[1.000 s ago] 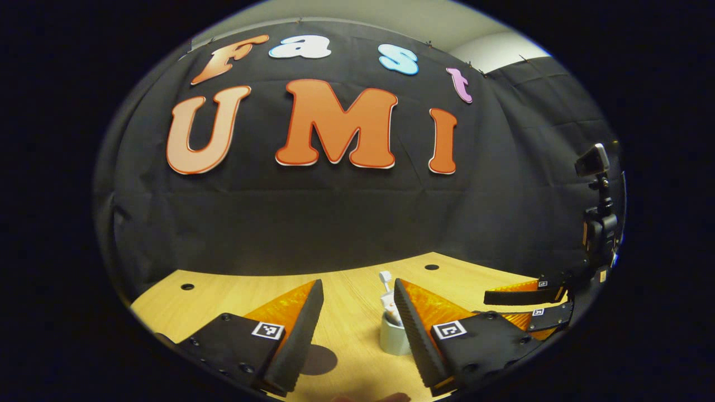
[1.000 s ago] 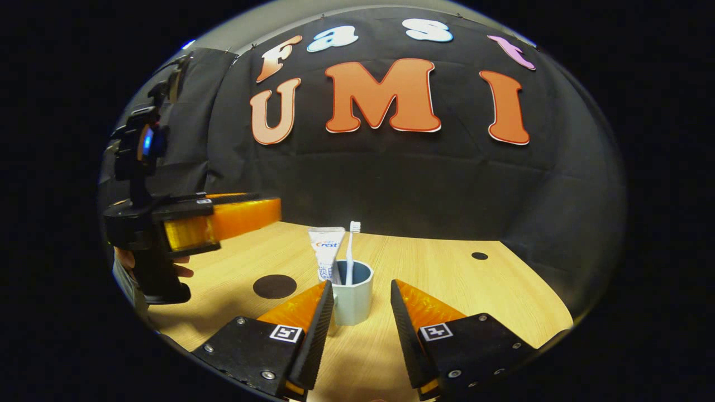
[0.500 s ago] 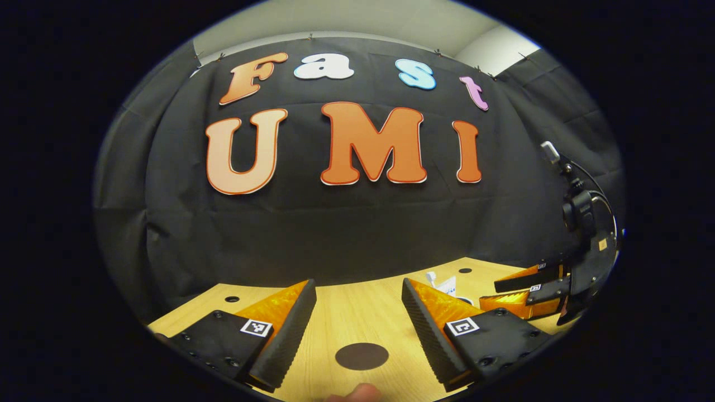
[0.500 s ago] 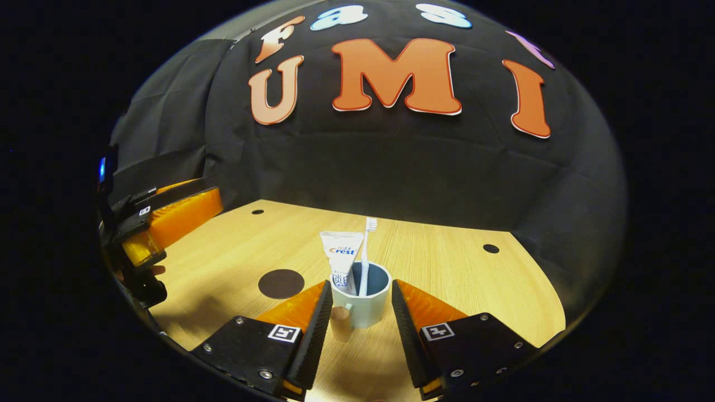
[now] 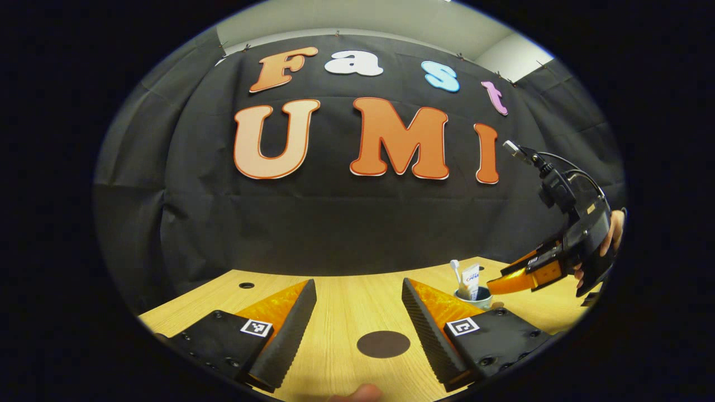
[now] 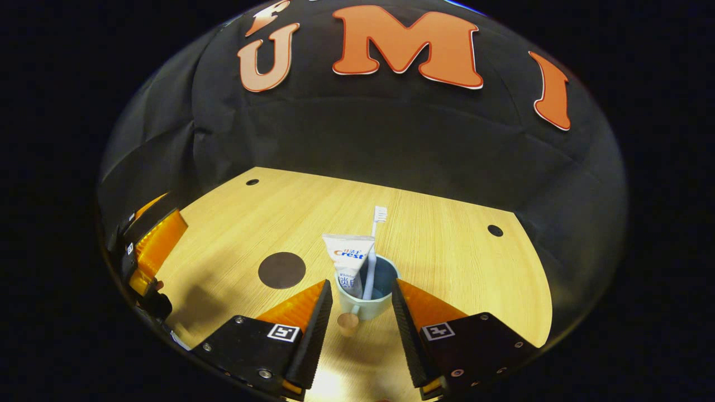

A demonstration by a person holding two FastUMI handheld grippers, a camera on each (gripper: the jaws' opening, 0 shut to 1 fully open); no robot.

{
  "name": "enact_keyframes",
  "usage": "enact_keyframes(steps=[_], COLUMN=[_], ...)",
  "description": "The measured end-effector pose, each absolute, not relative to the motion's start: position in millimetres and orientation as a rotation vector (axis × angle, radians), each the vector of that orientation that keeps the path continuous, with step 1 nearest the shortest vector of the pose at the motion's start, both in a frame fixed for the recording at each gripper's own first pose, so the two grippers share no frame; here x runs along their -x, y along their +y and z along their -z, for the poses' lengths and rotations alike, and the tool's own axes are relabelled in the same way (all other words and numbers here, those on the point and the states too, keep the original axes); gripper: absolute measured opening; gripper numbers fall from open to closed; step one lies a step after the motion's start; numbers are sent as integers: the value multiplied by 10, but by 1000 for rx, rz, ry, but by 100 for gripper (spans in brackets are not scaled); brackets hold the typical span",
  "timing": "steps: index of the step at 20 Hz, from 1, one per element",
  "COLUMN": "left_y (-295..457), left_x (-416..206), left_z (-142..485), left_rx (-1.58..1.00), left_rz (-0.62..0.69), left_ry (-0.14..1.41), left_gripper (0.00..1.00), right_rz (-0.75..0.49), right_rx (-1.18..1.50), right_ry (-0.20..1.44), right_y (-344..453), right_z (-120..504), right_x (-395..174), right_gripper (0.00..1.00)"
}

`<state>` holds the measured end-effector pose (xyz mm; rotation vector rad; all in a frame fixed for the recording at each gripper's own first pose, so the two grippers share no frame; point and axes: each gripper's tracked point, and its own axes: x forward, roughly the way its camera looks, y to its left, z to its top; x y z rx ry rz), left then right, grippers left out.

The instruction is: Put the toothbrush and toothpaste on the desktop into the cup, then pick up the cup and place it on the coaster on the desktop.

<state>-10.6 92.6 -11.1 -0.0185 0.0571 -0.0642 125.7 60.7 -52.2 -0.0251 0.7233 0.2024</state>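
The pale blue-green cup (image 6: pixel 366 293) stood on the light wooden desktop (image 6: pixel 447 251), holding a white toothbrush (image 6: pixel 373 251) and a white toothpaste tube (image 6: pixel 349 262) with red and blue lettering. The right gripper (image 6: pixel 360 329) was spread, fingers flanking the cup. The dark round coaster (image 6: pixel 281 270) lay nearby. The left gripper (image 5: pixel 357 329) was spread, holding nothing.

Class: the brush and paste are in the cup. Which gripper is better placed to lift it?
Right. The right gripper is open with the cup between its fingers; the left gripper hangs near the coaster.
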Motion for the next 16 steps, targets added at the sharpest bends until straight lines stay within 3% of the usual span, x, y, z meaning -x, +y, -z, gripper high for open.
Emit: enact_keyframes(steps=[4,5,8,10,12,14,16], left_y=[1173,1216,1341,1418,1473,1542,1586], left_x=[157,161,209,242,265,285,307], left_z=[201,230,278,303,318,369,401], left_rx=[31,36,56,60,62,70,80], left_rz=[29,22,6,-2,-12,-22,-31], left_ry=[67,69,82,80,82,87,92], left_gripper=[98,97,97,97,97,97,97], right_rz=[-208,-211,-190,-171,-155,-146,-148], right_rx=[24,22,12,1,-6,-5,5], right_ry=[833,858,946,998,1047,1099,1139], right_y=[667,684,688,665,660,689,713], right_z=[659,704,810,855,953,1064,1131], right_x=[-1205,-1176,-1097,-1086,-1100,-1087,-1071], right_gripper=[65,61,65,61,65,61,65])
